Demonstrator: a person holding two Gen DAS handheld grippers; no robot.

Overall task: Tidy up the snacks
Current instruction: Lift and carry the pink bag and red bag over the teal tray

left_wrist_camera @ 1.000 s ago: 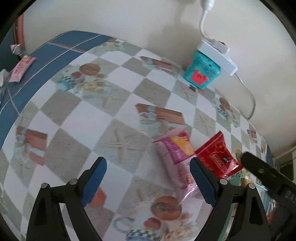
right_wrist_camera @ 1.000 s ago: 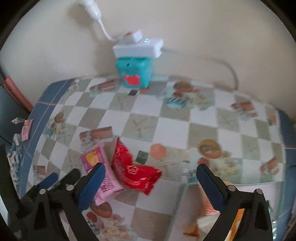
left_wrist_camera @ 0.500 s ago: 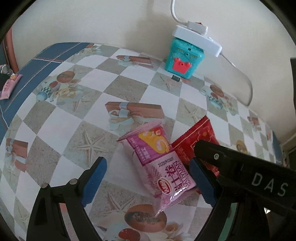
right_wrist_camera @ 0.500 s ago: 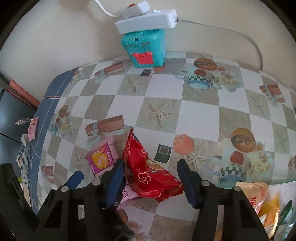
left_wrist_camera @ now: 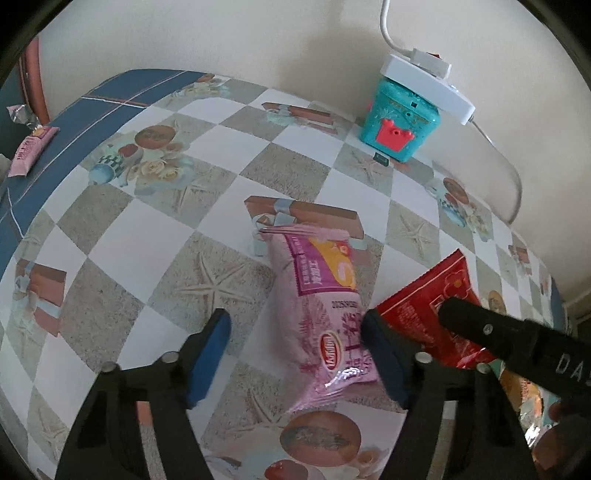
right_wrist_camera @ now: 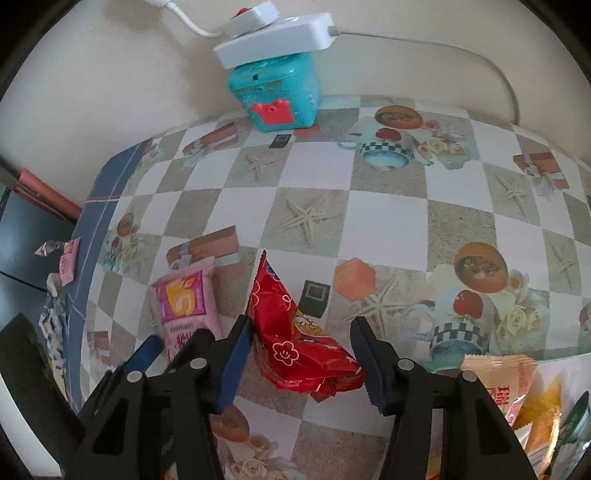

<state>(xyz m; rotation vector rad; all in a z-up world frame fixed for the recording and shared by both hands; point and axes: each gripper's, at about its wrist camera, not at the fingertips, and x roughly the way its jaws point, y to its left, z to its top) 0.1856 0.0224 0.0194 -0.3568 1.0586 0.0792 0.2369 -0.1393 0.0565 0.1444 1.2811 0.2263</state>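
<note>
Two packets lie side by side on the table [left_wrist_camera: 155,229]: the pink packet [left_wrist_camera: 321,295] runs lengthwise between the left gripper [left_wrist_camera: 295,358] fingers, the red packet [right_wrist_camera: 295,343] between the right gripper [right_wrist_camera: 303,365] fingers; both part-open, unclamped.

I see a home: a table [right_wrist_camera: 388,206] with a picture cloth, a white power strip [right_wrist_camera: 273,35] by the wall.

Cream wall [right_wrist_camera: 110,74] behind; checkered tablecloth [left_wrist_camera: 303,162] covers the table; soft daylight.
</note>
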